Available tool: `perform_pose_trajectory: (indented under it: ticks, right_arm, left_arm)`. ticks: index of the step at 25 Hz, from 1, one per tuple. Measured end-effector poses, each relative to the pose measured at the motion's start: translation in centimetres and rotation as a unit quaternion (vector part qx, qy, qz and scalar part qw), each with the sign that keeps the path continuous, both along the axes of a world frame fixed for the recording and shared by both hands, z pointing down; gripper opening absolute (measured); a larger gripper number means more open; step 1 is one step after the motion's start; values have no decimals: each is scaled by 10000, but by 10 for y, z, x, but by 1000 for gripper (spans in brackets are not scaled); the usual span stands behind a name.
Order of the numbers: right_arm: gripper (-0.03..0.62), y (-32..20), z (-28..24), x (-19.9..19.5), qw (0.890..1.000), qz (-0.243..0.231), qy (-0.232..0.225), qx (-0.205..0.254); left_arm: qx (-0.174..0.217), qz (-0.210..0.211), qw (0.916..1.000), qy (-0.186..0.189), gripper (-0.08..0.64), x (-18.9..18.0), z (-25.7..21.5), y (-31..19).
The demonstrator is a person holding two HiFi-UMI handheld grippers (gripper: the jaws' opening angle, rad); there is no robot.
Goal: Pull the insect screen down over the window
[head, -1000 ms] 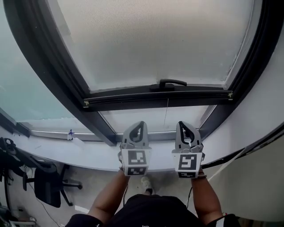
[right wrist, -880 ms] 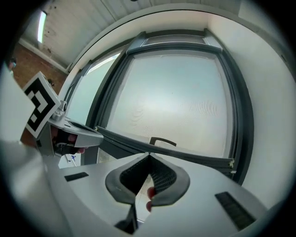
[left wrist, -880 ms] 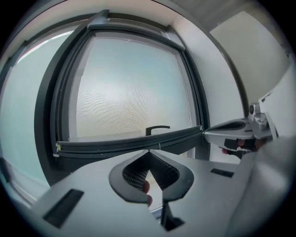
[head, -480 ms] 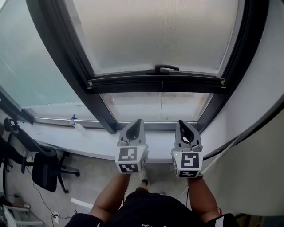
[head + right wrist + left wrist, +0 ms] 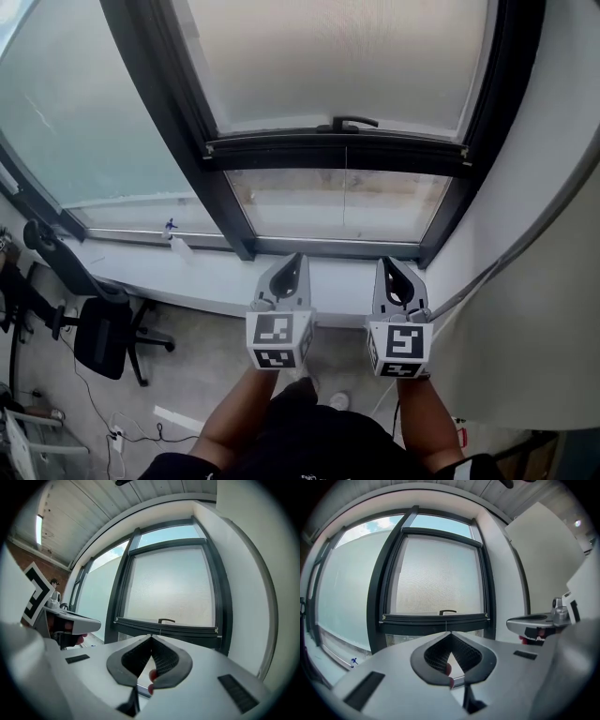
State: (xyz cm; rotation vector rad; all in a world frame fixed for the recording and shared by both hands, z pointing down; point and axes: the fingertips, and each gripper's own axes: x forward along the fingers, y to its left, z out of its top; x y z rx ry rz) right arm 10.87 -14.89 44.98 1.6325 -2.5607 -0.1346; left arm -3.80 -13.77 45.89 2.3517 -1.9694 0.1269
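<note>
Empty and pressed together, the left claw (image 5: 293, 259) and right claw (image 5: 385, 263) hover side by side short of the sill (image 5: 220, 275). Beyond them the insect screen (image 5: 337, 56) hangs partway down, its bottom bar (image 5: 281, 150) above a strip of bare glass (image 5: 398, 202). The reach seems to be under way. Next, a claw must spread and take the handle (image 5: 349, 122) or the faint cord (image 5: 345, 192). The screen's top is cut off.

Two tongs (image 5: 297, 256) (image 5: 385, 262), one insect screen (image 5: 337, 56), one handle (image 5: 354, 122), one office chair (image 5: 101, 343).
</note>
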Motion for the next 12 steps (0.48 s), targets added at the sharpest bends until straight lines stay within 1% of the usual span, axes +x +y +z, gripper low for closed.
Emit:
perform_pose_trajectory:
  ticks: [6, 12]
  right_arm:
    - [5, 34, 2, 1, 9999, -24, -157, -35]
    - [6, 60, 8, -8, 9997, 117, -172, -95]
  left_arm:
    - [24, 27, 10000, -39, 3, 1, -2, 34]
    - [-16, 151, 9999, -25, 3, -8, 3, 60]
